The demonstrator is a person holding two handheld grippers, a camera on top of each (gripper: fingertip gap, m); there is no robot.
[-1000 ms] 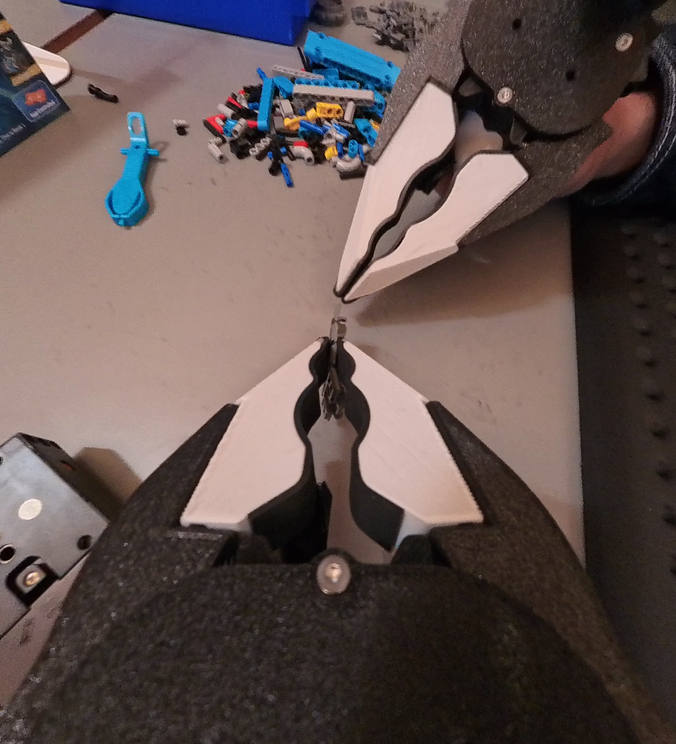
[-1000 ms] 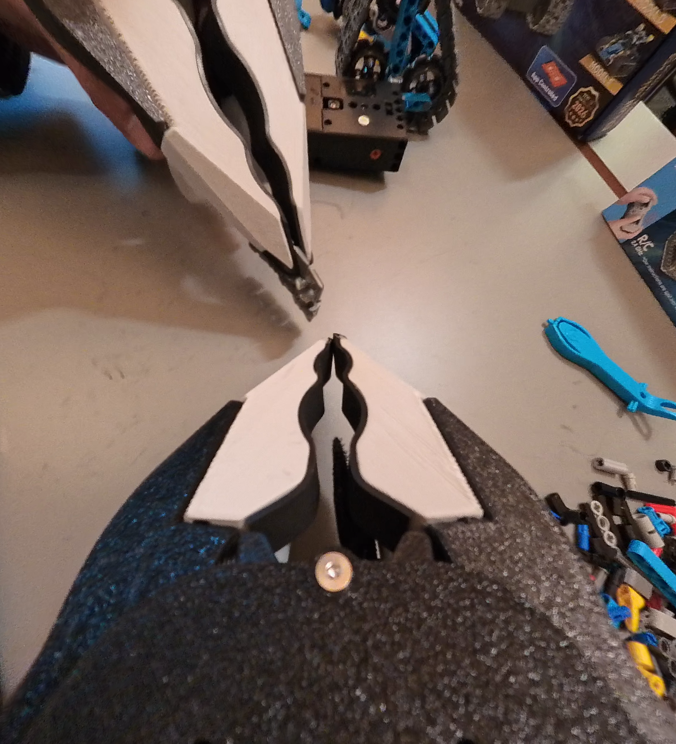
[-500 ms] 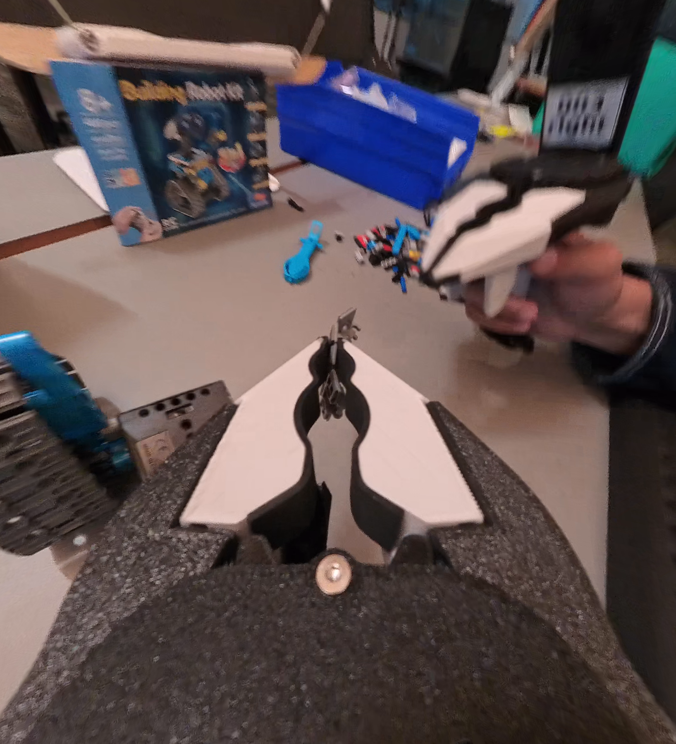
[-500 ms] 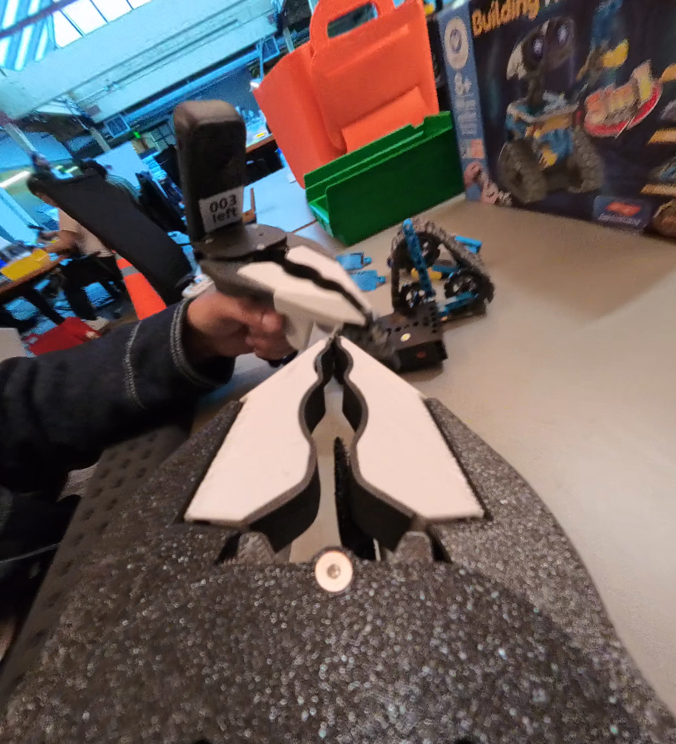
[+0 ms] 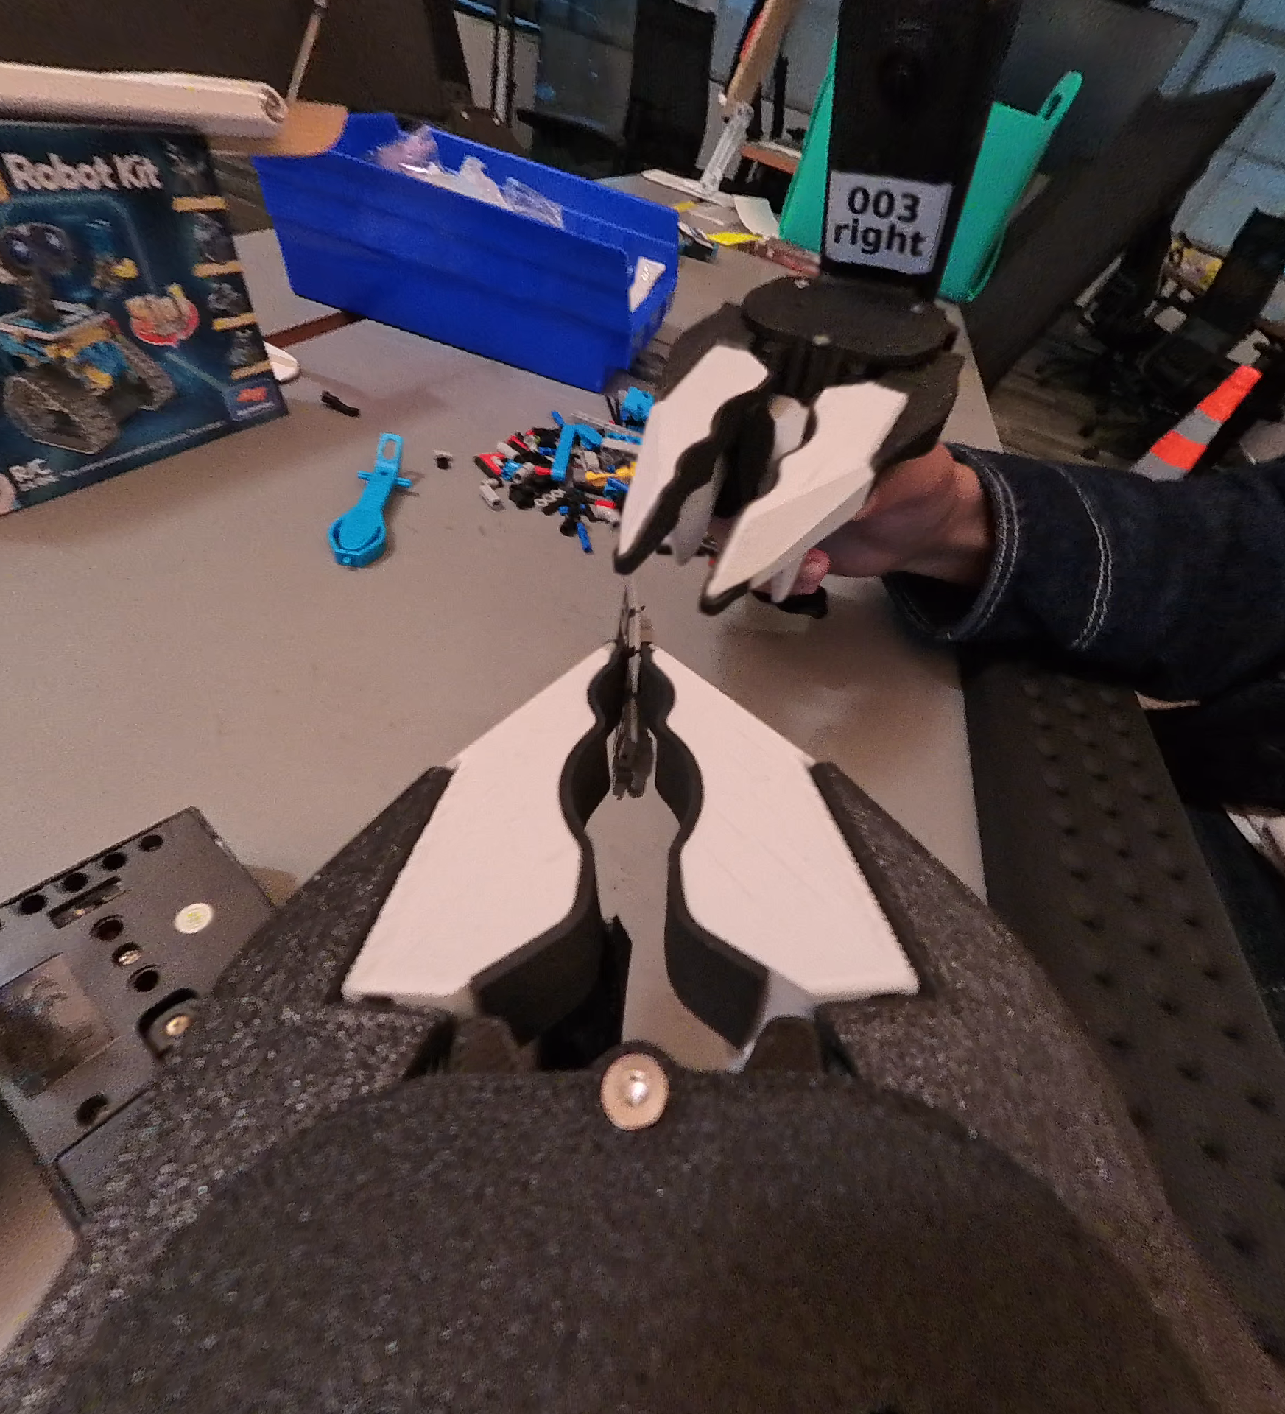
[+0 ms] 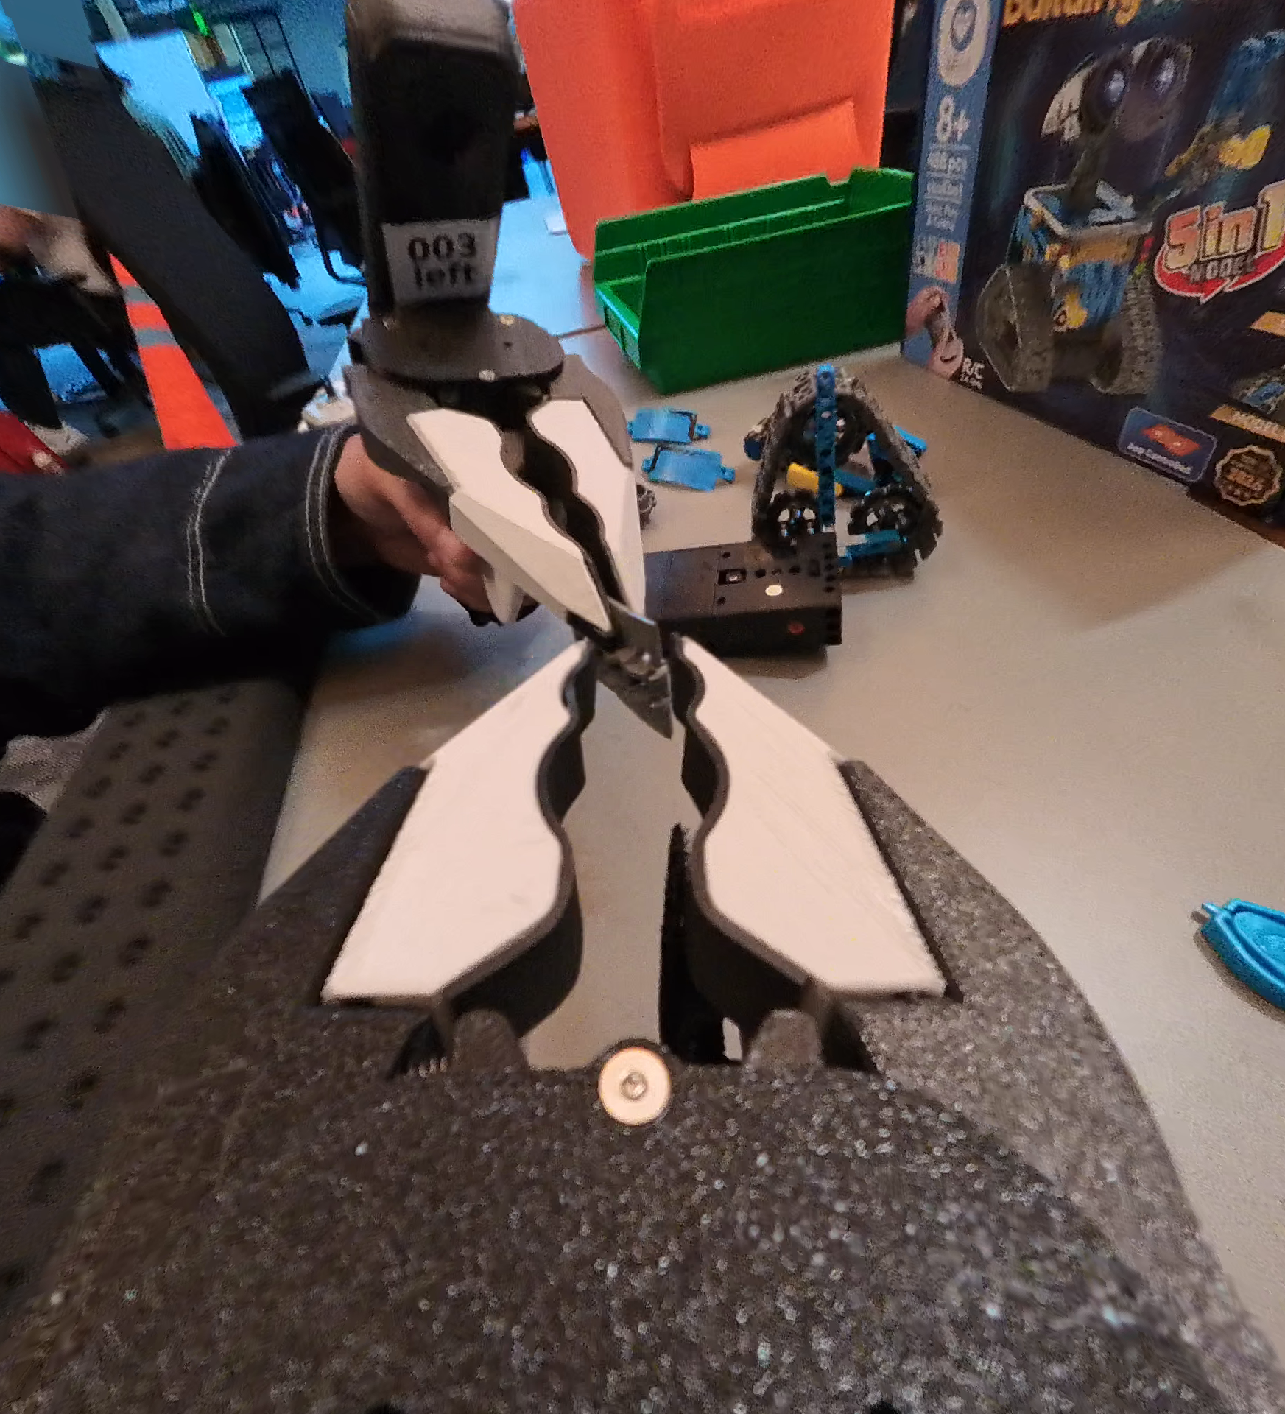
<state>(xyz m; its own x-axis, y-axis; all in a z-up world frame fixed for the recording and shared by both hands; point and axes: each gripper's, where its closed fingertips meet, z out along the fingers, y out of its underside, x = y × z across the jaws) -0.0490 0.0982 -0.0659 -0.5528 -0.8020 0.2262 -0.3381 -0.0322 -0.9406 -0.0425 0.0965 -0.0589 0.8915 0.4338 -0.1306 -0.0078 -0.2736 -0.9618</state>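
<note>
My left gripper (image 5: 631, 650) is shut on a small dark grey toy link piece (image 5: 630, 612), which sticks out past its tips. It is held above the grey table (image 5: 203, 689). My right gripper (image 6: 633, 650) is open, and its two fingertips stand on either side of that piece (image 6: 643, 677). I cannot tell whether they touch it. In the left wrist view the right gripper (image 5: 671, 583) comes in from the upper right, tips just above the piece. In the right wrist view the left gripper (image 6: 605, 612) comes in from the upper left.
A black battery box (image 6: 746, 597) and a tracked toy build (image 6: 842, 474) stand behind the grippers. A pile of loose parts (image 5: 555, 474), a blue tool (image 5: 364, 513), a blue bin (image 5: 471, 252), a green bin (image 6: 754, 283) and a kit box (image 6: 1159, 229) are on the table. A black perforated mat (image 5: 1159, 918) borders it.
Both grippers have tilted up from facing down at the table to near level. The right gripper has opened and moved its tips around the piece held by the left.
</note>
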